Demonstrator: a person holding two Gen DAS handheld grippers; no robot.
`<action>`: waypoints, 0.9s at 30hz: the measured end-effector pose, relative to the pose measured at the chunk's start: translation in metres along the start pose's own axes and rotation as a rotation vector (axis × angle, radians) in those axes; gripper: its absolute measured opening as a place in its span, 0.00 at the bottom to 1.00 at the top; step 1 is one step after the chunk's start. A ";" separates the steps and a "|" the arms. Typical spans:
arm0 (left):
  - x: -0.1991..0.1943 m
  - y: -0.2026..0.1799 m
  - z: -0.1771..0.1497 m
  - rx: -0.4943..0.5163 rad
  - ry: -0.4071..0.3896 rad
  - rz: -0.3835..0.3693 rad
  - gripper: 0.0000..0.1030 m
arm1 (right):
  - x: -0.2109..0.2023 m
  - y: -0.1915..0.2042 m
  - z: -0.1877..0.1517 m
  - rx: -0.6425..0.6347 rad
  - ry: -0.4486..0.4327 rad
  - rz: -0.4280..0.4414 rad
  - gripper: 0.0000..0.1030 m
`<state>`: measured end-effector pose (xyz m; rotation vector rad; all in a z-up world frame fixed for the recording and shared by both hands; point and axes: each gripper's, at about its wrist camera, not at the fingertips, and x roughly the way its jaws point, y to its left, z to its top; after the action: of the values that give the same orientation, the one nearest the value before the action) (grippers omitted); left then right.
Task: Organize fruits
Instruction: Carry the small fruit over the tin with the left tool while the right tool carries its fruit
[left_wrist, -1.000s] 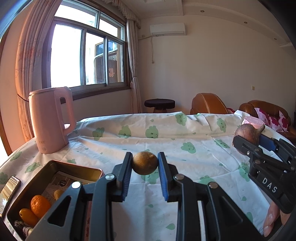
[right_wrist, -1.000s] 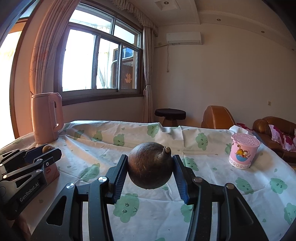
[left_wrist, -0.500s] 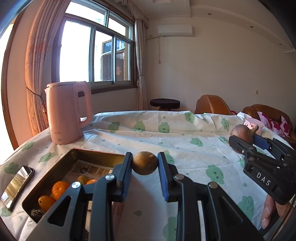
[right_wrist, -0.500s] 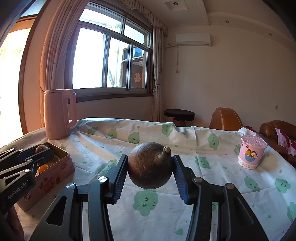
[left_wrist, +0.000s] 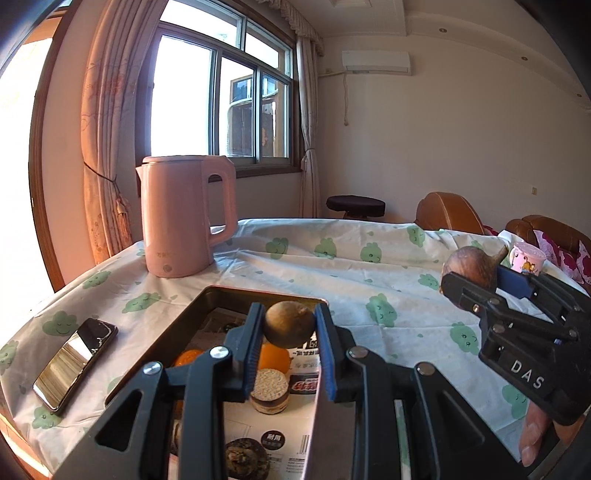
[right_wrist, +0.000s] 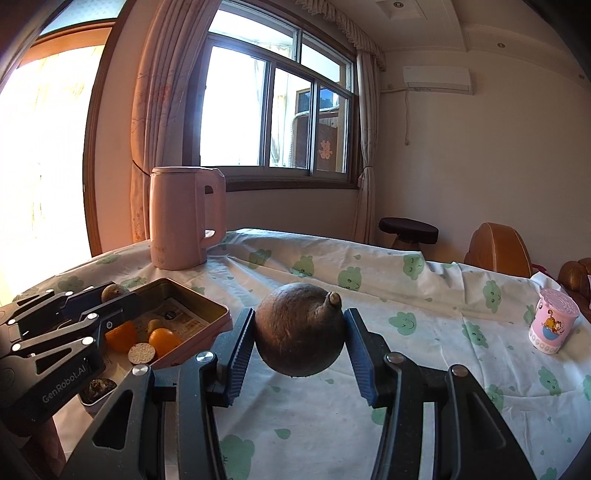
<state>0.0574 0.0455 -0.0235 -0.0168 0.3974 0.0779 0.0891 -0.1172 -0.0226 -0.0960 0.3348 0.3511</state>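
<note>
My left gripper is shut on a small round brown fruit and holds it above a metal tin lined with printed paper. The tin holds oranges, a round biscuit and other small items. My right gripper is shut on a large dark brown fruit with a stem, above the tablecloth to the right of the tin. The left gripper also shows in the right wrist view; the right gripper shows in the left wrist view.
A pink kettle stands behind the tin. A phone lies at the left table edge. A pink cartoon cup stands at the right. A stool and brown armchairs are beyond the table.
Both grippers have moved left with their fruits. The left gripper now hangs over the tin instead of beside it. The kettle and phone have come closer.
</note>
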 end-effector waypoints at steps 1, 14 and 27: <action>0.000 0.003 0.000 -0.003 0.001 0.005 0.28 | 0.000 0.003 0.002 -0.003 -0.001 0.006 0.49; 0.001 0.037 -0.005 -0.034 0.028 0.055 0.28 | 0.007 0.046 0.020 -0.058 -0.005 0.083 0.49; 0.005 0.057 -0.011 -0.049 0.053 0.084 0.28 | 0.022 0.076 0.020 -0.088 0.013 0.130 0.49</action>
<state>0.0530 0.1025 -0.0355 -0.0510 0.4490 0.1705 0.0875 -0.0356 -0.0138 -0.1637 0.3397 0.4940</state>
